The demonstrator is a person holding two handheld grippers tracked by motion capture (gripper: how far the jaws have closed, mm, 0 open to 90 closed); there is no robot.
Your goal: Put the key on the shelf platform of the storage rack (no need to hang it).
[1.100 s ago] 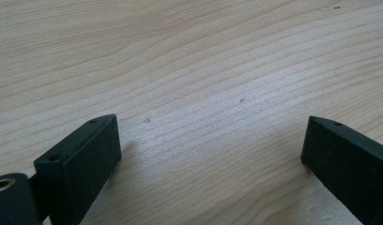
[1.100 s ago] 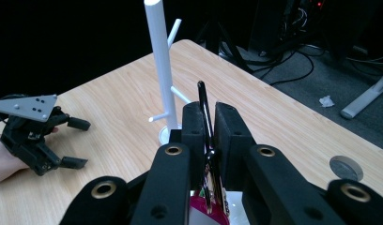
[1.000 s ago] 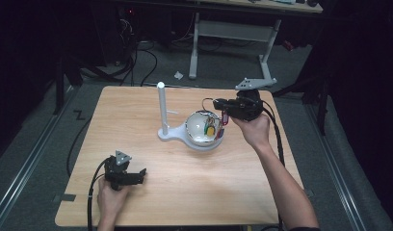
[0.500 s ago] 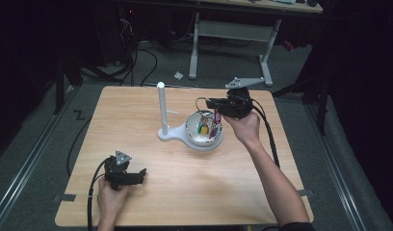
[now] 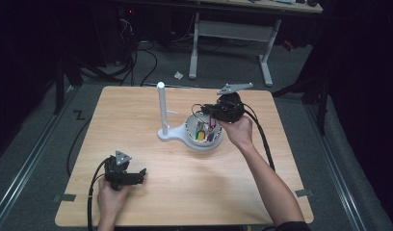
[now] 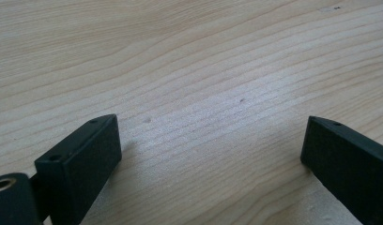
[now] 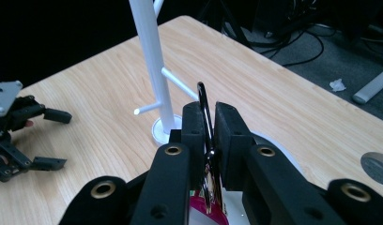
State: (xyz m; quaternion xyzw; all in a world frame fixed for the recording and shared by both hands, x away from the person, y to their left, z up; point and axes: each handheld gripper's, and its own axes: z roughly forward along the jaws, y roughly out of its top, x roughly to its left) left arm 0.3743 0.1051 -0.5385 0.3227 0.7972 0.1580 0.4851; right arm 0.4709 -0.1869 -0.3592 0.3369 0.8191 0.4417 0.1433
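Observation:
A white stand [image 5: 162, 108] with thin side pegs rises from a base joined to a white bowl [image 5: 190, 138], which holds several coloured tags [image 5: 204, 134]. My right gripper [image 5: 205, 109] hovers over the bowl's far rim, pointing left toward the post. In the right gripper view this gripper [image 7: 207, 117] is shut on a thin black ring [image 7: 202, 101] that stands upright, with a magenta tag [image 7: 203, 208] hanging below it. The post [image 7: 152, 56] and its pegs stand just beyond the ring. My left gripper [image 5: 139, 174] rests open on the table's near left, with bare wood between its jaws [image 6: 213, 145].
The wooden table [image 5: 281, 144] has bare room at the front and on the left. Beyond its far edge stand desk legs [image 5: 267, 62], and cables [image 5: 137, 57] lie on the dark floor.
My right gripper has moved left with the ring, from beside the bowl's right side to over its far rim, closer to the post. The left gripper has stayed still.

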